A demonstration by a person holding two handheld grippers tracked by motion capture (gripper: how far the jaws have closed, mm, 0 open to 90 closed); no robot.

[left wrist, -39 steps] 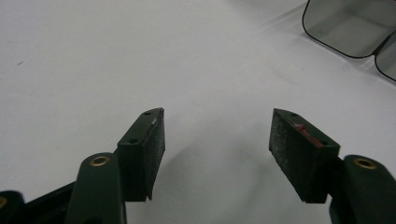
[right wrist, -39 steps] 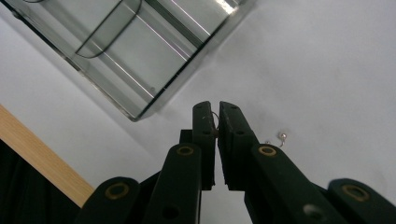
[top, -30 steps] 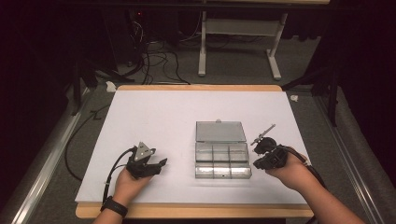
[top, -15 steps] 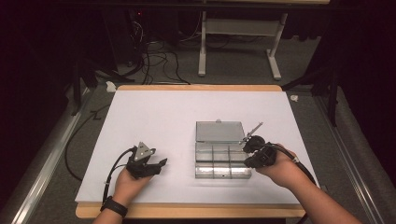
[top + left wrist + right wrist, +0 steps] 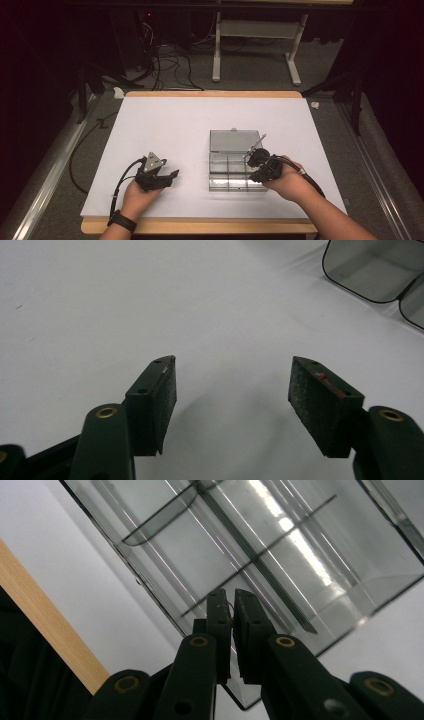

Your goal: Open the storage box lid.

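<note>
At the near edge of the table (image 5: 150, 112) we see our left gripper (image 5: 161, 176) resting on the white sheet, its jaws standing wide apart with nothing between them. To its right our right gripper (image 5: 253, 165) hangs above the clear compartment box (image 5: 227, 172), over the box's right-hand cells; in the right gripper view its jaws are nearly together on something thin that we cannot make out. The box sits right of the table's centre, its lid (image 5: 235, 141) open and lying flat on the far side. Beyond the table stand a white frame (image 5: 217, 55) and loose cables (image 5: 165, 62).
</note>
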